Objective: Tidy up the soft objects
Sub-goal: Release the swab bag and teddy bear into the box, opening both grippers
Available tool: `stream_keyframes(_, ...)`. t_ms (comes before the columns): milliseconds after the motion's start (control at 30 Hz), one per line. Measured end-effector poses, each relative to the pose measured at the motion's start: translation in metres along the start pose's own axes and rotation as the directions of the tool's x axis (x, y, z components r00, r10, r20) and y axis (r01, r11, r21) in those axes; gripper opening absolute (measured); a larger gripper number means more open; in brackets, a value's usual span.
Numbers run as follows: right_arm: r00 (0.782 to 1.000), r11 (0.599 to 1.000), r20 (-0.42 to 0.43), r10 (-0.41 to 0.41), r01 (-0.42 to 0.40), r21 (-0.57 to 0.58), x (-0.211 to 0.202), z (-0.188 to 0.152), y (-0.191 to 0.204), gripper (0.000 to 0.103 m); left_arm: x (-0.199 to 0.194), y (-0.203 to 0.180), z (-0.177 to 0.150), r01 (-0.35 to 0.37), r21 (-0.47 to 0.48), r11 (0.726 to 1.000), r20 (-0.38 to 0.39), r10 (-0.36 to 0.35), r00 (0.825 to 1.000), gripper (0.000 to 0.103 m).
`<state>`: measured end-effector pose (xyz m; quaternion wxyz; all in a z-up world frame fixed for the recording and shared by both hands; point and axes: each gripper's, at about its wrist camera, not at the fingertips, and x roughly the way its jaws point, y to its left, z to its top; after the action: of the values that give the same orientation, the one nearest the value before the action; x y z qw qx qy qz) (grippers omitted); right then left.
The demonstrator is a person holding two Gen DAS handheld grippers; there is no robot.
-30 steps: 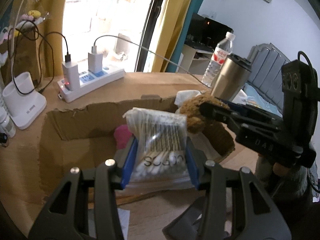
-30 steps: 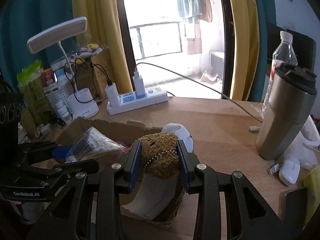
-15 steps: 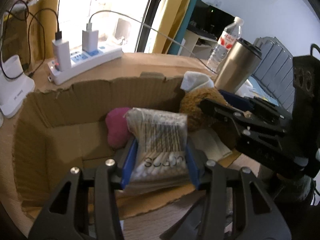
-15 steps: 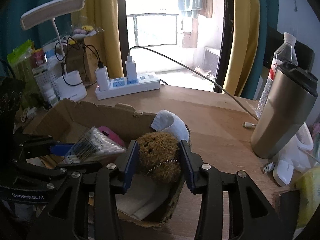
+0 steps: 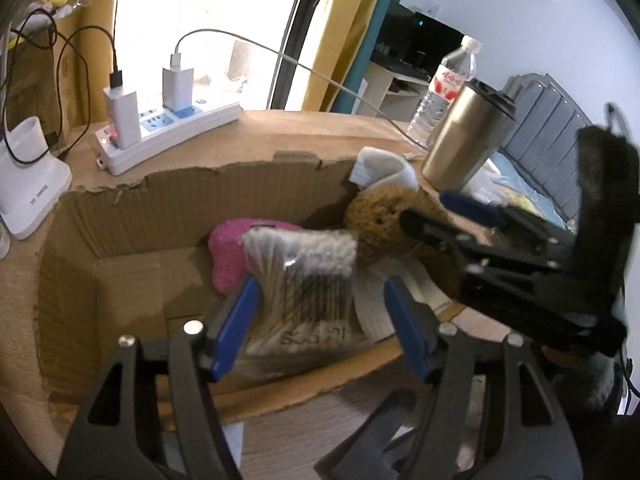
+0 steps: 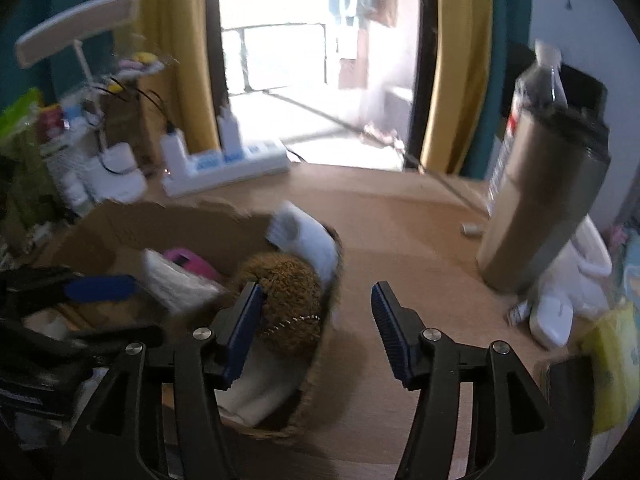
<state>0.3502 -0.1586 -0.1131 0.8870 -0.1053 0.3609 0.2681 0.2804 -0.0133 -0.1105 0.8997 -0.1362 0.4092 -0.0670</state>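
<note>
A torn cardboard box (image 5: 120,216) lies on the wooden desk. Inside it are a pink soft object (image 5: 228,252), a brown plush toy (image 5: 380,216), a white cloth (image 5: 384,168) and a clear bag of cotton swabs (image 5: 308,280). My left gripper (image 5: 320,328) is open, its blue pads apart on either side of the swab bag, which rests in the box. My right gripper (image 6: 316,328) is open over the box's right edge; the brown plush (image 6: 288,296) lies by its left pad, free of the right pad.
A white power strip (image 5: 168,136) with chargers sits behind the box. A steel tumbler (image 5: 464,140) and a water bottle (image 5: 448,80) stand to the right. A white lamp base (image 5: 28,184) is at the left. A white mouse (image 6: 552,316) lies right.
Both grippers opened. The left let go of the swab bag and the right let go of the brown plush; both items now lie in the box. The right gripper shifted right.
</note>
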Motion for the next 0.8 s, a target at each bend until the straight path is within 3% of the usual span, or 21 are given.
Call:
stream_keyframes(133,1.0,1.0,-0.028,0.013,-0.012,0.028,0.005,-0.007,-0.003,0.06,-0.005,0.001,-0.001,-0.007,-0.002,1.0,0.007,0.007,1.0,0.068)
stream_keyframes(800,0.999,1.0,0.048,0.011,-0.011,-0.005,-0.052,-0.008,0.022,0.06,-0.051,-0.006,-0.015,-0.014,0.014,1.0,0.091,0.013,0.996,0.069)
